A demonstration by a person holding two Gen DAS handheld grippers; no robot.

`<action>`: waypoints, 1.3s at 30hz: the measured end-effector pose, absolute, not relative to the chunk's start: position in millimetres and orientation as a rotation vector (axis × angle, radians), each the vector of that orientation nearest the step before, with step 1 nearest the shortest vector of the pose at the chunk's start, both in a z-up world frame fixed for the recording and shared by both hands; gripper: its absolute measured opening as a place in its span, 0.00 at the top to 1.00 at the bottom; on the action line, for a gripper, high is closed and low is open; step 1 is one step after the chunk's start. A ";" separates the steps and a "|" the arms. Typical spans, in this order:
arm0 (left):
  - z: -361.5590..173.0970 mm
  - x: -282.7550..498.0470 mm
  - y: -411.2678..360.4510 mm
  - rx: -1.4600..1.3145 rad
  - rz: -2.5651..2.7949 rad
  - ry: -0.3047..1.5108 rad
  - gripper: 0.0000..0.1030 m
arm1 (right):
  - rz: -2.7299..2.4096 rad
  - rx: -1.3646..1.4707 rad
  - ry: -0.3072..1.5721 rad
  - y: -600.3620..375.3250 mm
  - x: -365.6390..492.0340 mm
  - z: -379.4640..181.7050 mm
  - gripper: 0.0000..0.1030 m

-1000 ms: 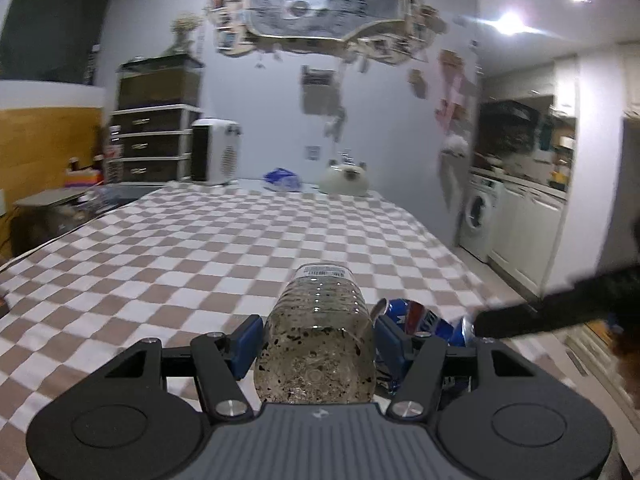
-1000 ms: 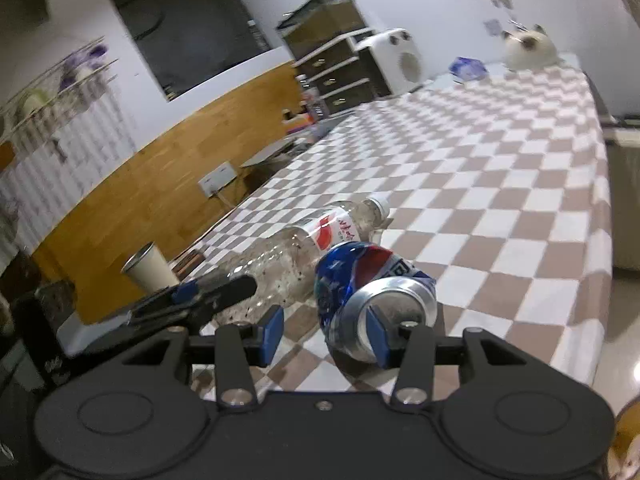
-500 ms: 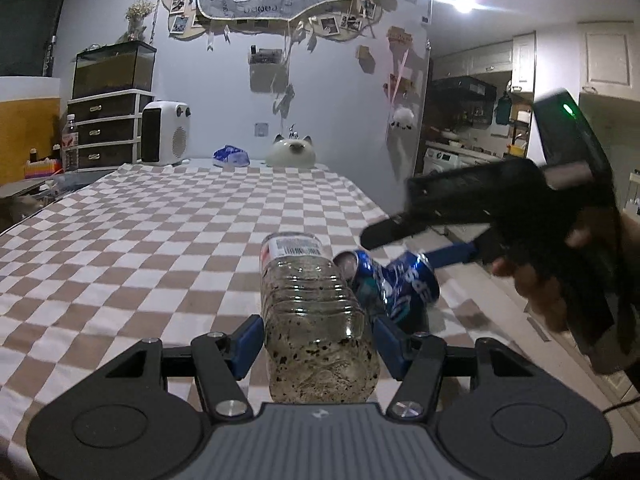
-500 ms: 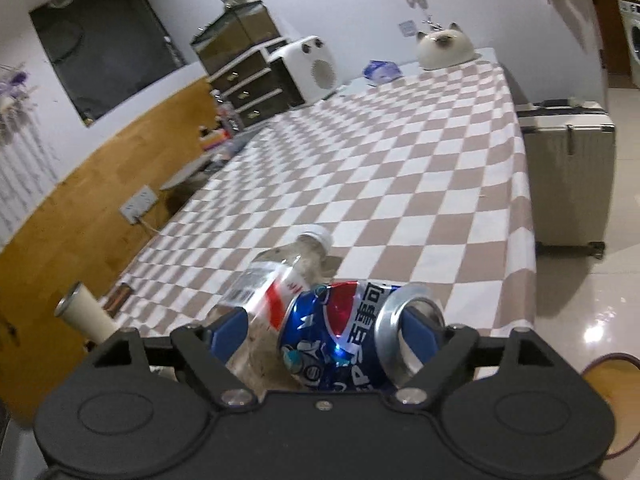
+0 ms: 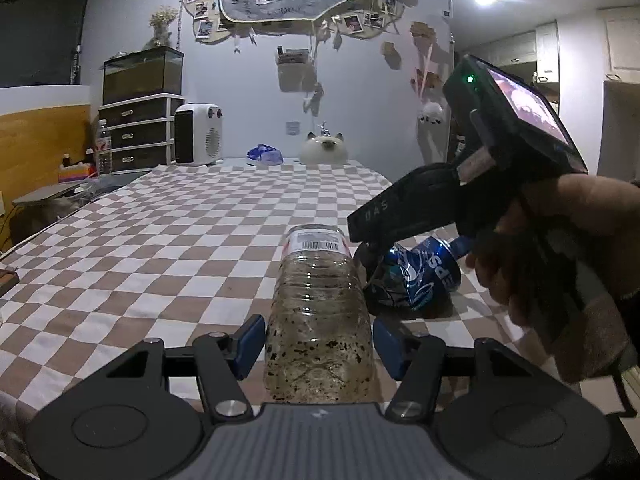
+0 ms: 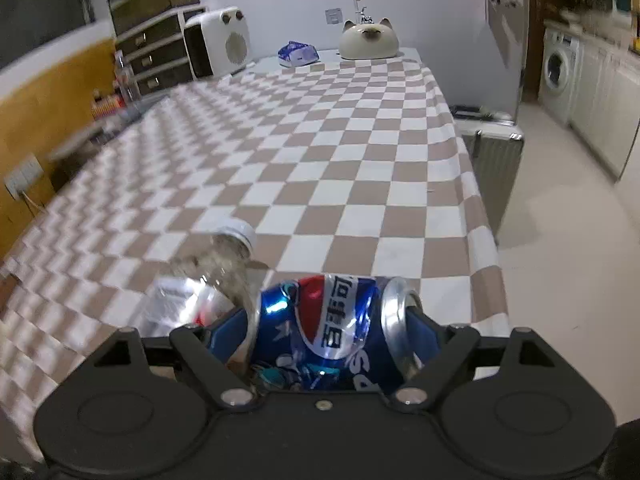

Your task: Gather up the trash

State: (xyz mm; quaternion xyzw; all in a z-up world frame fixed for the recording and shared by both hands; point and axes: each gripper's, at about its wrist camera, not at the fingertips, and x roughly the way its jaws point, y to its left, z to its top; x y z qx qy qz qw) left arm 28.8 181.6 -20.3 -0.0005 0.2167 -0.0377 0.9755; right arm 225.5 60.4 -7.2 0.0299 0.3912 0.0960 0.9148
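The left gripper (image 5: pixel 319 346) is clamping a clear, speckled bottle (image 5: pixel 319 320) lying lengthwise between its blue pads. The right gripper (image 6: pixel 326 338) is squeezing a dented blue can (image 6: pixel 326 332) end to end, just right of the bottle, on the checkered cloth (image 5: pixel 160 248).
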 end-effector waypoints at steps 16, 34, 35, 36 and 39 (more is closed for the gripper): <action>-28.7 46.9 168.8 -0.019 -0.009 0.457 0.35 | 0.318 -0.012 0.742 37.9 196.9 -1.8 0.24; -18.1 35.6 152.3 -0.084 0.007 0.380 0.41 | 0.436 0.013 0.639 -21.7 161.3 5.8 0.25; -16.1 34.8 149.7 -0.080 0.010 0.374 0.41 | 0.436 0.015 0.634 -24.9 159.8 6.3 0.25; -14.4 34.2 148.1 -0.076 0.010 0.369 0.41 | 0.438 0.017 0.629 -28.1 158.3 6.9 0.25; -8.6 32.9 141.8 -0.065 0.011 0.354 0.41 | 0.444 0.036 0.616 -38.3 154.1 9.8 0.25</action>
